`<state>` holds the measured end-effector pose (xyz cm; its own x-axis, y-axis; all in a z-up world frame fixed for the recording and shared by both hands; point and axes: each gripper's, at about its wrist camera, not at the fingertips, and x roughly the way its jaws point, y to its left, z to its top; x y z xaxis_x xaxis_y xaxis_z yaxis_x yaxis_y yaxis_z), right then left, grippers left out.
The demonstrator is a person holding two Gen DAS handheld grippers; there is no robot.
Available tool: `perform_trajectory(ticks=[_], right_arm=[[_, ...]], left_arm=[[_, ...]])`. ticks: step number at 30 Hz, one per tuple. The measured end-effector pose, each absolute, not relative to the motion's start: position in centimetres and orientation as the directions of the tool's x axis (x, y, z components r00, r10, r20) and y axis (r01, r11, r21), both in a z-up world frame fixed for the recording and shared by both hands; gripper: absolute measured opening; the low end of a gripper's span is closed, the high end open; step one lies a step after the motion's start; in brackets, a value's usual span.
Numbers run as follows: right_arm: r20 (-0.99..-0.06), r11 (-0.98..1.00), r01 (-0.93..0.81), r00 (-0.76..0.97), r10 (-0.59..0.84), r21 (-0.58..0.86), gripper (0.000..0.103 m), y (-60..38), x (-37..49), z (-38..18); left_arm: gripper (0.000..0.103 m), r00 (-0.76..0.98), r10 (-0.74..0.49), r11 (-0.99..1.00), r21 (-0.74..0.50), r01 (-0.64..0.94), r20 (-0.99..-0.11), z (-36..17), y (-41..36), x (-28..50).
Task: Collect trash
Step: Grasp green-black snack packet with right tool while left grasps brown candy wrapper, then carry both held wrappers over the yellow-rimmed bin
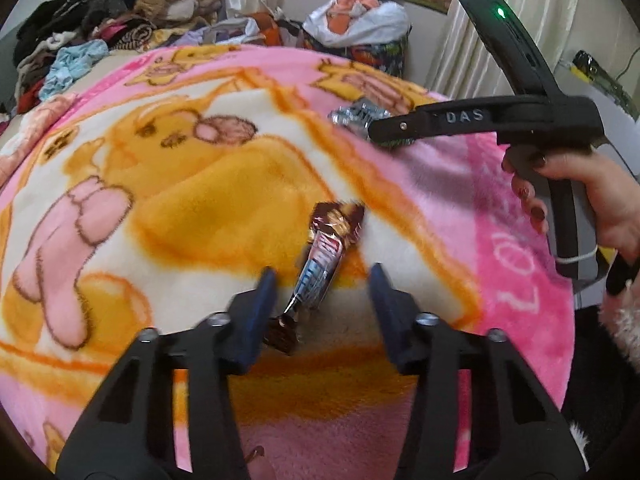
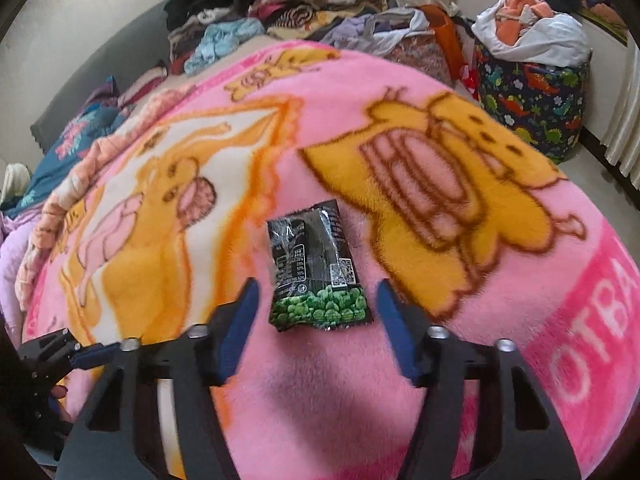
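Two pieces of trash on the pink blanket [image 1: 460, 184]. Candy wrapper [image 1: 320, 256] lies between the spread fingers of the left gripper [image 1: 322, 280], its tail beside the left finger. Pea packet [image 2: 318, 276] lies flat between the parted fingers of the right gripper [image 2: 318, 300], untouched.

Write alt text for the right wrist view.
Open right gripper straddles a black snack packet printed with green peas, lying flat on a pink cartoon blanket. Piled clothes and a dinosaur-print bag sit behind.
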<state>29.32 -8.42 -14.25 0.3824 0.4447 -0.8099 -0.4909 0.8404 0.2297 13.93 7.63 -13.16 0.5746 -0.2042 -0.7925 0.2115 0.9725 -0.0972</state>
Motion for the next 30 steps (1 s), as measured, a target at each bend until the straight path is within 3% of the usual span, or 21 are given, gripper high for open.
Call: perform_trajectory(ticks=[1, 3, 5, 17, 30], right_arm=[[-0.816, 0.84, -0.496, 0.377, 0.438, 0.222, 0.045, -8.2, 29.4, -14.5], [-0.818, 0.837, -0.507, 0.381, 0.431, 0.206, 0.028, -8.1, 29.3, -14.8], [-0.813, 0.836, -0.506, 0.383, 0.44, 0.214, 0.024, -8.6, 29.0, -14.6], [-0.768, 0.853, -0.46, 0.445, 0.461, 0.245, 0.023, -13.8, 23.4, -11.3], [-0.686, 0.883, -0.38, 0.566, 0.457, 0.275, 0.023, -22.0, 17.9, -6.4]], left_arm=[[0.026, 0.565, -0.203, 0.972, -0.094, 0.217, -0.799, -13.4, 7.5, 14.0], [0.019, 0.56, -0.203, 0.971, -0.091, 0.221, -0.803, -13.5, 7.4, 14.0], [0.01, 0.556, -0.205, 0.971, -0.097, 0.218, -0.805, -13.4, 7.3, 14.1], [0.009, 0.579, -0.241, 0.97, -0.186, 0.154, -0.779, -11.7, 6.1, 14.3], [0.009, 0.629, -0.315, 0.947, -0.191, 0.258, -0.711, -7.2, -1.8, 14.6]])
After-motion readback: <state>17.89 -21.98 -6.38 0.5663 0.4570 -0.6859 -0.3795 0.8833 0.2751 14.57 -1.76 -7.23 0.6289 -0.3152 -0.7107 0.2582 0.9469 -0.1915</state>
